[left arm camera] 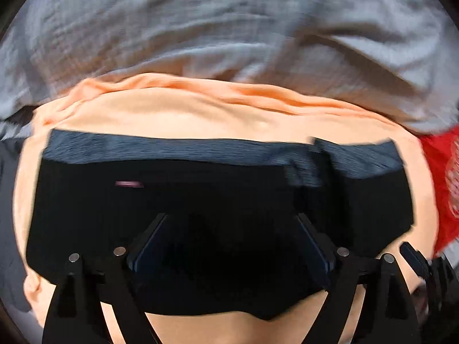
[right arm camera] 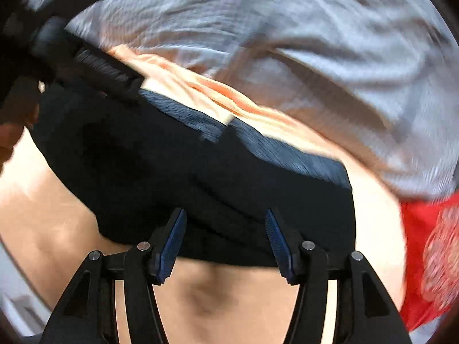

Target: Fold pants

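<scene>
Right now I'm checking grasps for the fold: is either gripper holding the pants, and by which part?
Nothing is held. The left gripper and right gripper both hang with jaws apart over the folded black pants, gripping no fabric.

Black hand-held gripper [right arm camera: 225,238] (blue pads), silver pins

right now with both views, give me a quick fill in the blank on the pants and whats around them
1. The black pants lie on a ____-coloured cloth.
2. Beyond that cloth lies a crumpled ____ fabric.
3. At the right edge shows a ____ item.
4. The fingers of the right tool stand ____.

Missing words: peach; grey; red; apart
</scene>
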The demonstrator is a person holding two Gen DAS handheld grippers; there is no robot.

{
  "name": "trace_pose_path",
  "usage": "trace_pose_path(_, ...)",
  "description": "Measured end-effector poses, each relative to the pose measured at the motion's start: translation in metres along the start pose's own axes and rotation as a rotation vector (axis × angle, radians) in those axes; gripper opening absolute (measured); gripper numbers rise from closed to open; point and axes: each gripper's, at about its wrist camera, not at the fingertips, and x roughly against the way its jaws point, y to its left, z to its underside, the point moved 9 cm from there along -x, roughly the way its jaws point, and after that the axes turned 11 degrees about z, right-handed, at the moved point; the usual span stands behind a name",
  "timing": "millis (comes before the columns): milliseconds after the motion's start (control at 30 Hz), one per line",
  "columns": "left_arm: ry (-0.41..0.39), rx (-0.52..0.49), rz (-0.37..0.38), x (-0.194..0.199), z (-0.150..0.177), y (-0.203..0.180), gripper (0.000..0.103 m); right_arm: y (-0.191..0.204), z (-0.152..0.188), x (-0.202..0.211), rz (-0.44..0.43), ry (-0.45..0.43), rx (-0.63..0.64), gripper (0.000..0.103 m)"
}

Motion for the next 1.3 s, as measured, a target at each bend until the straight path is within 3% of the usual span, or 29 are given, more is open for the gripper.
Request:
trace_pose_path(167,0.047,-0.053,0.122,-0.018,0.009,-0.058,0.087,-0.072,0.035,-0.011,-0.305,0.172,-0.418,0.061)
trace_pose_path(333,0.090,-0.093,0.124,-0.043,0.016,-0.092,0.087,-0.114,0.057,-0.041,-0.594,0.283,-0.897,0.054)
trace_pose_path(500,0.113,-0.066,0.112,-0.064,0.018,-0.095,0.087,-0.114,0.059,-0.061,-0.754,0.324,-1.063,0.049)
trace_pose_path(600,0.111,-0.058,0.106,-0.070,0.018,-0.098,0.083,-0.105,0.061,-0.072,-0.810,0.356,-1.120,0.045)
trace_pose_path(700,0.129,-0.071,0.078,-0.077,0.021,-0.101,0.058,-0.101,0.057,-0.084,-0.847,0.365,-1.199,0.042)
trace_pose_path(767,0.130,-0.061,0.099,-0.077,0.020,-0.104,0.037,-0.102,0.059,-0.091,-0.856,0.390,-1.267,0.022)
trace_pose_path(800,0.130,-0.050,0.114,-0.078,0.019,-0.105,0.035,-0.102,0.061,-0.095,-0.854,0.409,-1.292,0.006)
trace_pose_path(900,0.110,-0.044,0.131,-0.070,0.017,-0.109,0.032,-0.104,0.062,-0.094,-0.881,0.417,-1.338,0.005)
trace_pose_path(1033,0.103,-0.063,0.145,-0.057,0.029,-0.112,0.032,-0.107,0.059,-0.072,-0.870,0.390,-1.242,0.005)
trace_pose_path(1167,0.154,-0.045,0.118,-0.069,0.057,-0.097,0.032,-0.088,0.077,-0.071,-0.832,0.451,-1.171,0.005)
trace_pose_path(1300,0.145,-0.032,0.103,-0.074,0.065,-0.089,0.033,-0.077,0.093,-0.082,-0.840,0.492,-1.213,0.005)
